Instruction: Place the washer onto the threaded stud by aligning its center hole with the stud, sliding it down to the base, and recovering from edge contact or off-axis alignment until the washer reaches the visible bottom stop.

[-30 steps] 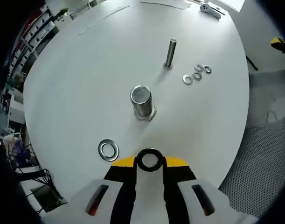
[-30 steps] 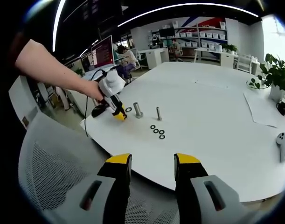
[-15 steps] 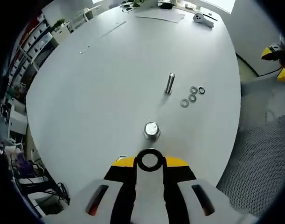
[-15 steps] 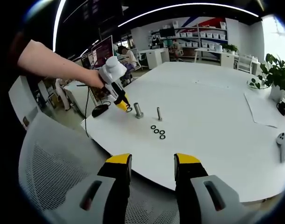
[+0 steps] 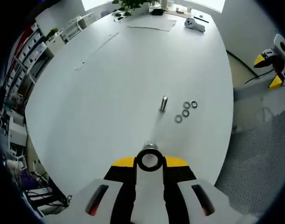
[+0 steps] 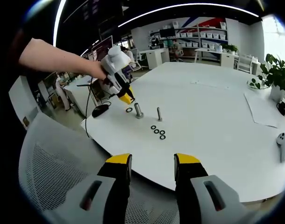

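while the left gripper hangs in the air above the near edge of the white surface, its jaws are clamped on a dark washer that stands up between the yellow tips in the left gripper view. just beyond that washer, the top of the thick threaded stud peeks out, almost in line with the washer's hole but clearly lower, so the washer is held above the stud and not on it. in the right gripper view the same stud stands upright on the surface, with a loose washer lying flat just beside it on the side nearer the person's hand. farther along stands a thinner stud, also upright, and near it three small washers lie in a short row, apart from both studs. the right gripper is held well back from the surface over a grey mesh chair back, its jaws apart with nothing between them. at the far side of the surface lie a sheet of paper and a white controller, and a potted plant stands at the edge.
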The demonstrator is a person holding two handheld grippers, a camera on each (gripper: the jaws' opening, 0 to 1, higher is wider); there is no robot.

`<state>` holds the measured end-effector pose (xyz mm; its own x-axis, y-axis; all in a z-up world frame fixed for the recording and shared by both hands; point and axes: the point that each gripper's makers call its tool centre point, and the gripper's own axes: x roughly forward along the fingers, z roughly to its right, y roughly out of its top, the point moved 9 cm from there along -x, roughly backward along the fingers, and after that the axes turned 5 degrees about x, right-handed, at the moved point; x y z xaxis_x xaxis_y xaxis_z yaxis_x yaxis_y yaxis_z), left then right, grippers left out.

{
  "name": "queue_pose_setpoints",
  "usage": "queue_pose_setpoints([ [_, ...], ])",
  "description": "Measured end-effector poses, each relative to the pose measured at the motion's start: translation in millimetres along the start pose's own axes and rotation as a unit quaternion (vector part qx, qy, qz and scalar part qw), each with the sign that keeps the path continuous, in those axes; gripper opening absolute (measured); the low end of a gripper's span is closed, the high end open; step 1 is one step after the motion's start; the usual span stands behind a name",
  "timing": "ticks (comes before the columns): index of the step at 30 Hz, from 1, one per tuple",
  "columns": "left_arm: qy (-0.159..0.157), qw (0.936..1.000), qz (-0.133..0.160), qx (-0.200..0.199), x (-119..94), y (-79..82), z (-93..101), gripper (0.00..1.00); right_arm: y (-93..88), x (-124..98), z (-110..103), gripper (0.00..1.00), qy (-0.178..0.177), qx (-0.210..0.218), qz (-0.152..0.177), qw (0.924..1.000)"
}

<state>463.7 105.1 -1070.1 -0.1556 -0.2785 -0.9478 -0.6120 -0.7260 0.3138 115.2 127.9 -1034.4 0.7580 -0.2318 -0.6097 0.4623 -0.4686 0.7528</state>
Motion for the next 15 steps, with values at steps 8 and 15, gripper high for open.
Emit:
queue_pose_setpoints([
  [8,-0.001,0.9991,-0.022,0.035,10,8.9,-0.7,0.19,0.3,-1,0,0.39,-0.002,0.001,0.001,1.0],
  [15,-0.005,0.9987,-0.029,0.041,15,10.5,-5.3,0.19,0.4,-1,1,0.39,-0.005,0.003,0.003,1.0],
])
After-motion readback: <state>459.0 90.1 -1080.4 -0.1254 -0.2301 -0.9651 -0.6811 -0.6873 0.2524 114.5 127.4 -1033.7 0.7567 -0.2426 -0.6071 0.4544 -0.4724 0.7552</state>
